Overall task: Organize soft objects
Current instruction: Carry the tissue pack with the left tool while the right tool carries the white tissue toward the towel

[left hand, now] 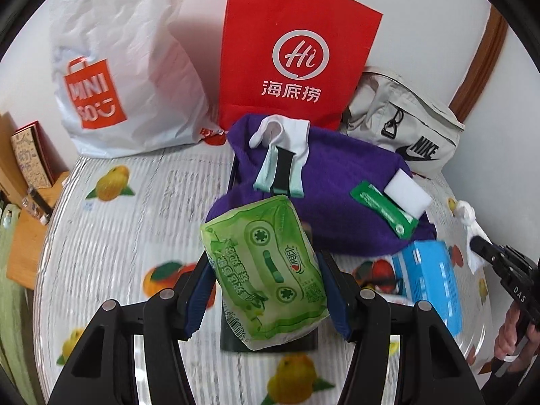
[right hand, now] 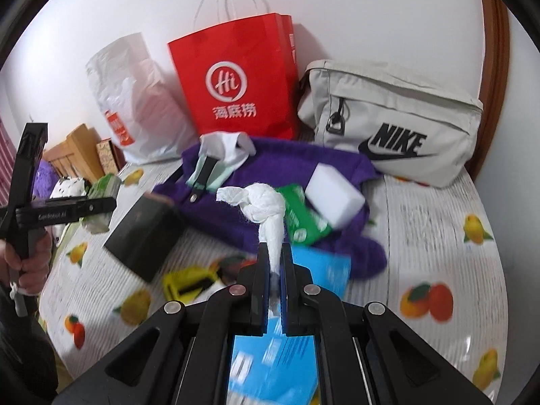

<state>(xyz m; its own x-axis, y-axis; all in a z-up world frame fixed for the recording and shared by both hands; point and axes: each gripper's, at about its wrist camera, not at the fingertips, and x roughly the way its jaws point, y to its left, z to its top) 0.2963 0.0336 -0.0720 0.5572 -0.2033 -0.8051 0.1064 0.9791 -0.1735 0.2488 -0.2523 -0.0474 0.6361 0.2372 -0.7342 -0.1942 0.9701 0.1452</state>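
Green tissue pack (left hand: pixel 266 273) squeezed in left gripper (left hand: pixel 266 290) — knotted white tissue (right hand: pixel 266 209) pinched in right gripper (right hand: pixel 275 270).

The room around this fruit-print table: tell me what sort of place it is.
Probably a home, likely a bedroom or living room: a plastic fruit-print tablecloth, a wooden door frame, and a red paper shopping bag leaning on a plain white wall.

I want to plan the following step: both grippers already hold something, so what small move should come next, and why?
Probably carry both items toward the bags at the back. The left gripper clamps the green tissue pack, the right gripper pinches the knotted white tissue, and both hang above the table; the red paper bag stands open.
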